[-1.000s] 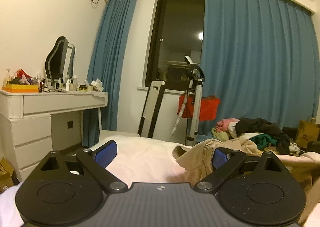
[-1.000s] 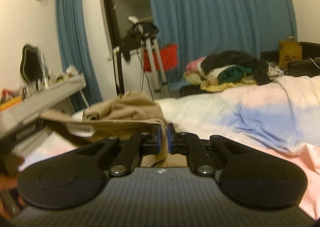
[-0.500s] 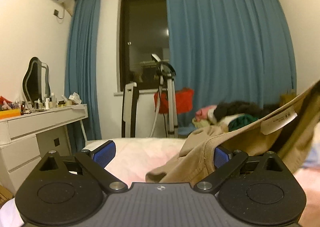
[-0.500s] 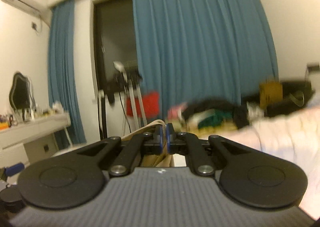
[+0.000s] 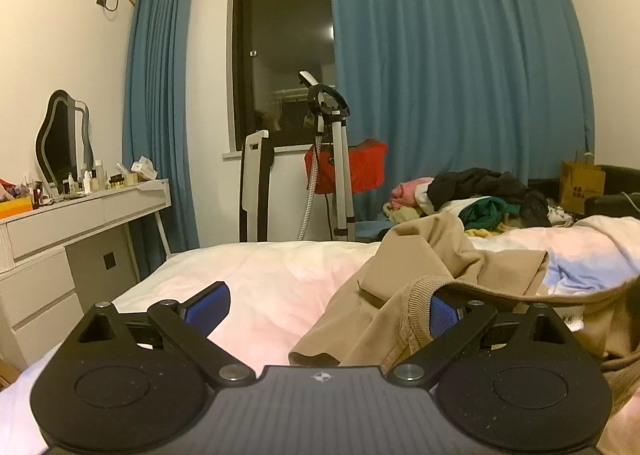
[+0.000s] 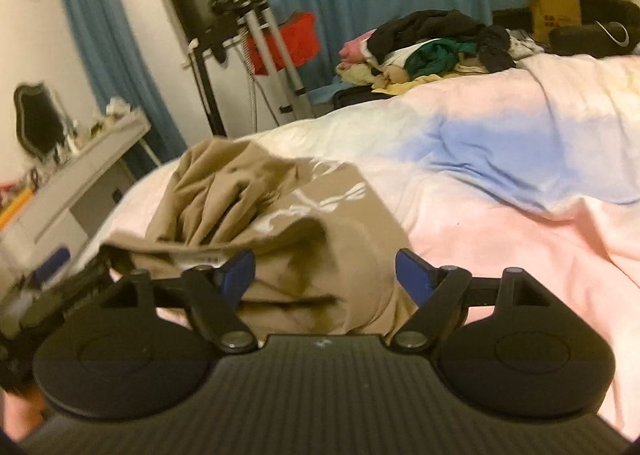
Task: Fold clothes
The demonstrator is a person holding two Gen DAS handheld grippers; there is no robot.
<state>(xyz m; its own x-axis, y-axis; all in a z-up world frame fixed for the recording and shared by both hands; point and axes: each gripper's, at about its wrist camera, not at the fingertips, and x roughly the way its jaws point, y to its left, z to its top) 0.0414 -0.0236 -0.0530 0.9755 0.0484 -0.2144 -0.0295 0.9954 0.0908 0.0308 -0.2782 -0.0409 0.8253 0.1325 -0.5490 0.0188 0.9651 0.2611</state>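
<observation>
A tan garment with a white print lies crumpled on the bed's pink, white and blue cover. My right gripper is open just above its near edge, the cloth lying between and below the jaws. My left gripper is open too. The garment's ribbed collar drapes over its right finger, and its left finger hangs over bare bedding. The garment also shows in the left wrist view. The left gripper appears at the left edge of the right wrist view.
A pile of mixed clothes lies at the far side of the bed. A white dressing table with a mirror and bottles stands on the left. A garment steamer on a stand and a red bag are by the window.
My right gripper has opened and let go of the tan garment, which has dropped from a lifted, stretched position into a heap on the bed. My left gripper stays open.
</observation>
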